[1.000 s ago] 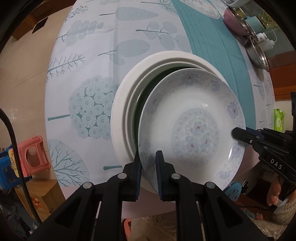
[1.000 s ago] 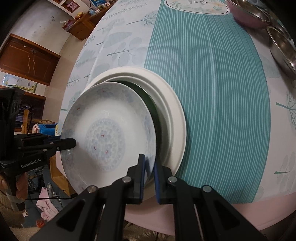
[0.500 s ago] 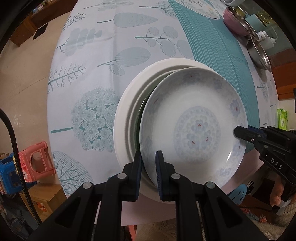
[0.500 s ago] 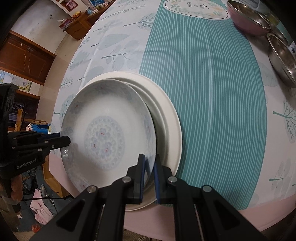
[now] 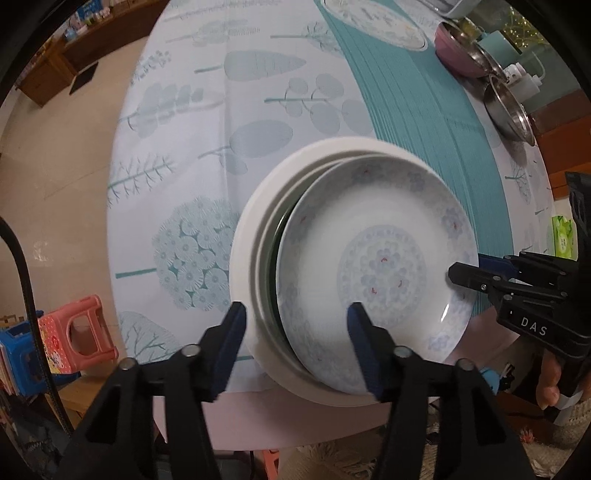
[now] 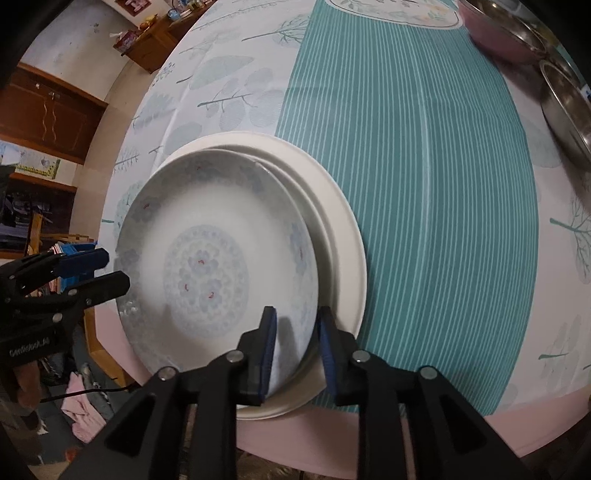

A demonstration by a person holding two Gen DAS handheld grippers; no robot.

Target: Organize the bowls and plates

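Observation:
A white plate with pale blue flower print (image 5: 380, 266) (image 6: 207, 266) lies on a stack of larger white plates (image 5: 247, 258) (image 6: 343, 236) near the table's front edge. A dark green rim (image 5: 275, 258) shows under it. My left gripper (image 5: 295, 317) straddles the floral plate's near rim; its jaws are opening and the pads stand clear of the rim. My right gripper (image 6: 298, 317) sits over the opposite rim, jaws opening, with a narrow gap to the plate. Each gripper also shows in the other's view: the right gripper (image 5: 465, 273) and the left gripper (image 6: 107, 269).
A round table wears a leaf-print cloth with a teal striped runner (image 6: 424, 184). Far back lie a patterned plate (image 5: 373, 22), a pink bowl (image 5: 458, 55) and a steel bowl (image 5: 509, 110). A pink stool (image 5: 77, 336) stands on the floor at left.
Both grippers were shut on the floral plate's rim and have let go, the left jaws wider than the right. The plate has settled onto the white stack.

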